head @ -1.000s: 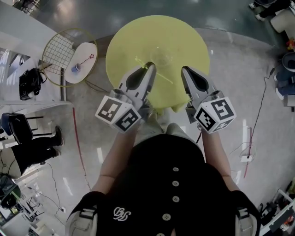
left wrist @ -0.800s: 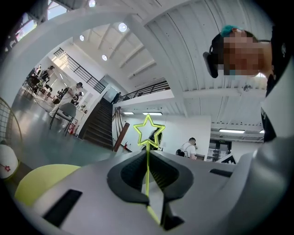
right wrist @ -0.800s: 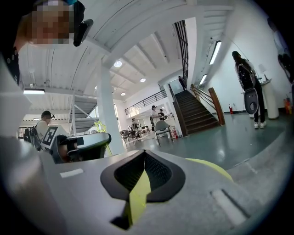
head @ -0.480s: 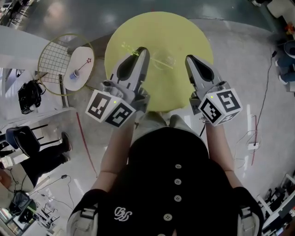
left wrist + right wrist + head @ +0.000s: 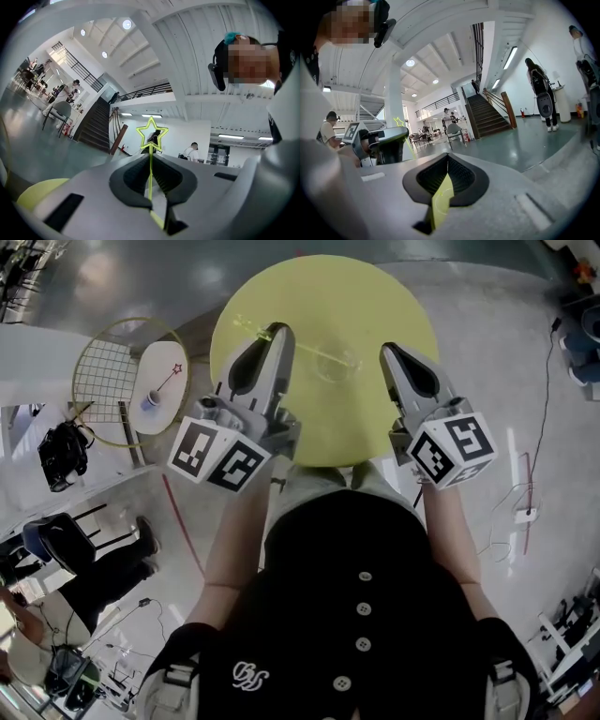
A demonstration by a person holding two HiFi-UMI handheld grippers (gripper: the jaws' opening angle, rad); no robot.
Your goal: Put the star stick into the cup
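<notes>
Over a round yellow table (image 5: 328, 287), the left gripper (image 5: 278, 330) pinches the thin, probably featherlight and bendy star stick (image 5: 150, 161) by its stem below the star, while the right gripper (image 5: 386, 349) is closed on nothing.

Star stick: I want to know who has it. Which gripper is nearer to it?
Left. The left gripper is shut on the star stick, with the star poking out beyond the jaws. The right gripper is off to the stick's right, not touching it.

your star stick (image 5: 150, 161) is neon yellow-green, the worktop (image 5: 375, 306) pale yellow, and your left gripper (image 5: 277, 331) grey, its cube (image 5: 217, 456) in black-and-white squares.
</notes>
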